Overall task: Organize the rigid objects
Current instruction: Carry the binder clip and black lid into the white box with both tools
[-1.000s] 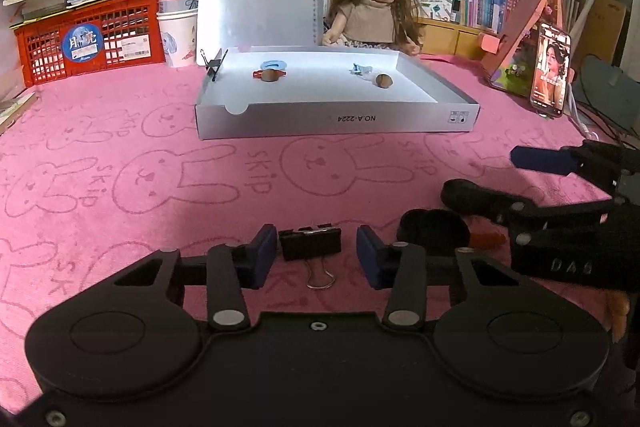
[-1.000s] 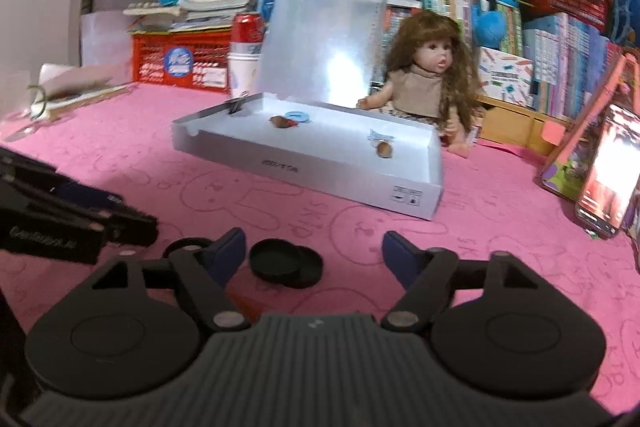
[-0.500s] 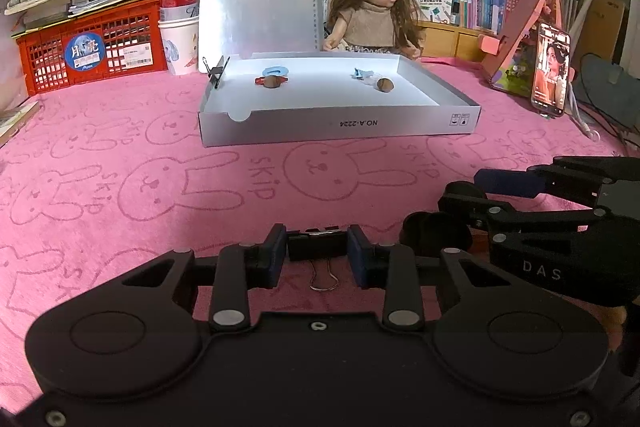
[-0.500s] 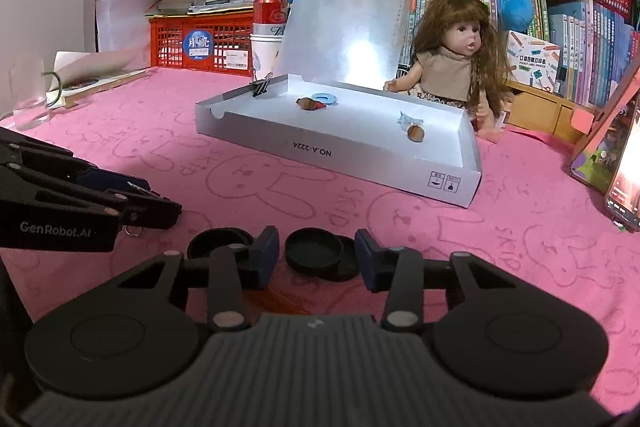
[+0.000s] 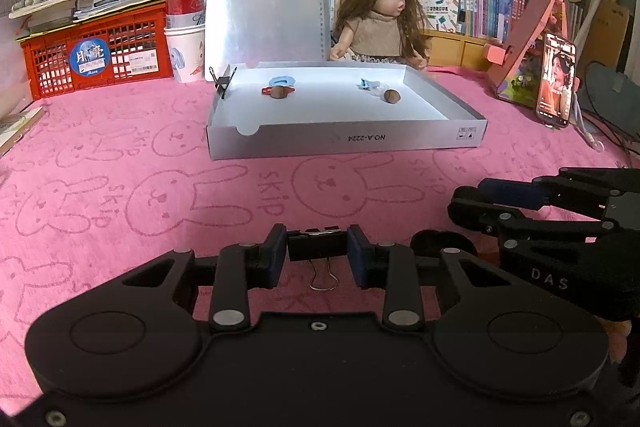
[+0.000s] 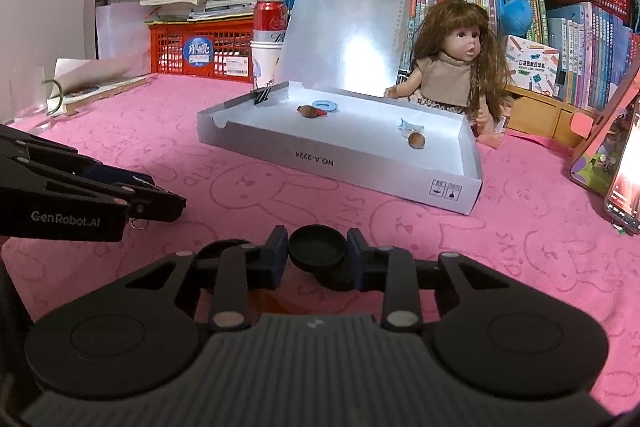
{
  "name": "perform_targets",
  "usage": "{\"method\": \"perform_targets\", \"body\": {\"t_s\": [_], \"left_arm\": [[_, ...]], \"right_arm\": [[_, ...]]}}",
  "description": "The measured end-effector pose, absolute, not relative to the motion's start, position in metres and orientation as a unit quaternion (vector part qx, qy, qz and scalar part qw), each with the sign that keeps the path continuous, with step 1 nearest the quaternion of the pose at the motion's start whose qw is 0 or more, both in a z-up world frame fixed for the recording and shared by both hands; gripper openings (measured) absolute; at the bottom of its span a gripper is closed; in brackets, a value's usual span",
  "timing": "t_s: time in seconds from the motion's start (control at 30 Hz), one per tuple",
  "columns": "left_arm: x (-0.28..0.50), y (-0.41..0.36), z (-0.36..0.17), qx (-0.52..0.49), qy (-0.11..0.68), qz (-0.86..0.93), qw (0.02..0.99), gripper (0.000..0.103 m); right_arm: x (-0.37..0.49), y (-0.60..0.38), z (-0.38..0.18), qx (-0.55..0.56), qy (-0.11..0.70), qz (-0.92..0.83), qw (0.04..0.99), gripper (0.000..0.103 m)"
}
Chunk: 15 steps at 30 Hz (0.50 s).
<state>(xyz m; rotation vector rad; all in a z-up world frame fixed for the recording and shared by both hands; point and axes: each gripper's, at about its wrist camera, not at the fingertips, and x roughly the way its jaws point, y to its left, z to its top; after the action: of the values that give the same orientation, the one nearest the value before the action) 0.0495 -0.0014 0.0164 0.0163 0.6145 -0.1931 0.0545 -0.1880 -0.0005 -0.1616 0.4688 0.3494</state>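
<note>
Low over the pink table (image 5: 120, 131), the left tool (image 5: 317, 255) is clenched on a black binder clip (image 5: 317, 249), wire handles hanging toward the camera. Beside it, the right tool (image 6: 317, 259), its jaws just closing, grips a black round cap (image 6: 317, 250). The open white box (image 5: 348, 141) sits well beyond both.
</note>
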Motion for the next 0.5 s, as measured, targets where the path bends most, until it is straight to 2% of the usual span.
{"method": "perform_targets", "body": {"t_s": [0.5], "left_arm": [[0.071, 0.000, 0.036, -0.001, 0.287, -0.088, 0.954, 0.031]], "right_arm": [[0.071, -0.195, 0.021, -0.056, 0.218, 0.145, 0.963, 0.037]]}}
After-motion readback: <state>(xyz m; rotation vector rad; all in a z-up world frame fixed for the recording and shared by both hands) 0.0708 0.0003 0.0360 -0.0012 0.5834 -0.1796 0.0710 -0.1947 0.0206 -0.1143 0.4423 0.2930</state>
